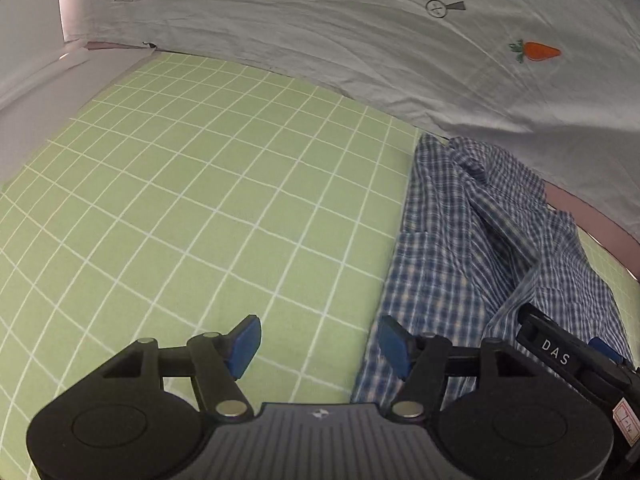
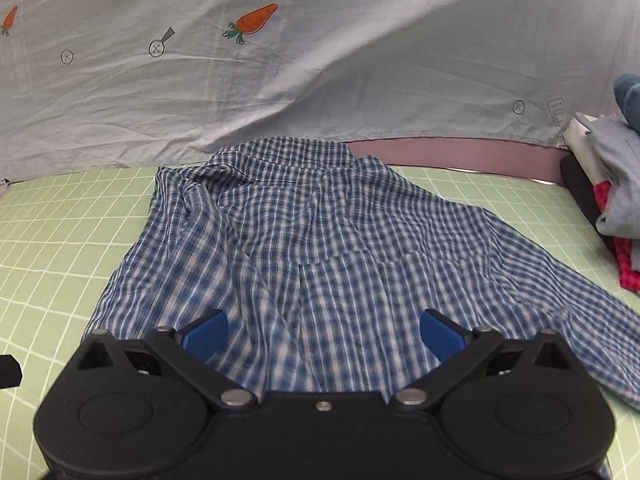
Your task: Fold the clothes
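Right gripper [image 2: 322, 336] sits nearest, jaws spread wide with nothing between them, low over the near hem of the blue checked shirt [image 2: 316, 248]. Shirt lies spread but rumpled on the green grid sheet [image 2: 60, 240], collar end toward the far side, one sleeve [image 2: 568, 292] trailing out to the right, the left part bunched in ridges near the collar. Not a neat fold; whether it is mid-fold or just laid out, can't tell. Left gripper [image 1: 316, 346] also wide and holding nothing, hovering at the shirt's left edge [image 1: 404, 248], one pad over cloth, the other over bare sheet: probably placed to catch that side. Grippers are close together, right one's body shows at the left view's corner. Open room: lots of bare sheet left of the shirt. Tight spots: carrot-print cloth [image 2: 320, 60] hangs just behind the collar, clothes pile [image 2: 612, 200] near the sleeve on the right.
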`<state>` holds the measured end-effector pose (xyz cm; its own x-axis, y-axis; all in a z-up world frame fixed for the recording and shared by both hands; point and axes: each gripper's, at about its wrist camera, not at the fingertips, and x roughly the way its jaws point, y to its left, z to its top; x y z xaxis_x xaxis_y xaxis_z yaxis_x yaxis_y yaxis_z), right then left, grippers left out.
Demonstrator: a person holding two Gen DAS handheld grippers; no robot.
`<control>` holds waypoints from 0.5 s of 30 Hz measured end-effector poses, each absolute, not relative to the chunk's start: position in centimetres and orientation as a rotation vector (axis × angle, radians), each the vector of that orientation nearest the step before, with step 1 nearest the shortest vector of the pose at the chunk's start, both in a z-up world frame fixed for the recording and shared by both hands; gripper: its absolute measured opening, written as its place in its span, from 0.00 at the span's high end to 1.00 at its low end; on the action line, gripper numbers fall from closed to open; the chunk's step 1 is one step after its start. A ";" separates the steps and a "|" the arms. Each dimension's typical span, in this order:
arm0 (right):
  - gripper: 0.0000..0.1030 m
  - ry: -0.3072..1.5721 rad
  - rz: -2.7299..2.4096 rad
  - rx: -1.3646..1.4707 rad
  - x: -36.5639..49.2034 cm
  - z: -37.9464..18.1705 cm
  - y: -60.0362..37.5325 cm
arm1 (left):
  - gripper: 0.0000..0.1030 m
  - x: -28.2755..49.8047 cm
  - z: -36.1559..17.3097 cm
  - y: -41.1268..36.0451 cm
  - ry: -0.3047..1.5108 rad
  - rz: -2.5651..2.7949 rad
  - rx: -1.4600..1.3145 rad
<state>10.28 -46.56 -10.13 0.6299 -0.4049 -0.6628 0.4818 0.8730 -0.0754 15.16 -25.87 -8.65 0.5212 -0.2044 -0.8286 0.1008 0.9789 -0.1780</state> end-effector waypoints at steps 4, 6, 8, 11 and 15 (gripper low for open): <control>0.00 0.771 -0.491 0.109 14.3 -12.0 -46.9 | 0.32 18.3 -10.2 -26.6 1.035 -0.146 -0.100; 0.00 0.783 -0.485 0.112 15.8 -13.0 -47.0 | 0.32 19.7 -10.8 -26.9 1.046 -0.131 -0.095; 0.00 0.778 -0.482 0.135 16.9 -13.6 -47.3 | 0.32 20.4 -11.2 -27.1 1.046 -0.128 -0.095; 0.00 0.769 -0.464 0.146 18.4 -13.6 -47.6 | 0.30 21.1 -11.4 -27.5 1.035 -0.121 -0.075; 0.00 0.781 -0.421 0.143 20.4 -13.5 -48.4 | 0.30 21.2 -11.3 -27.8 1.036 -0.121 -0.060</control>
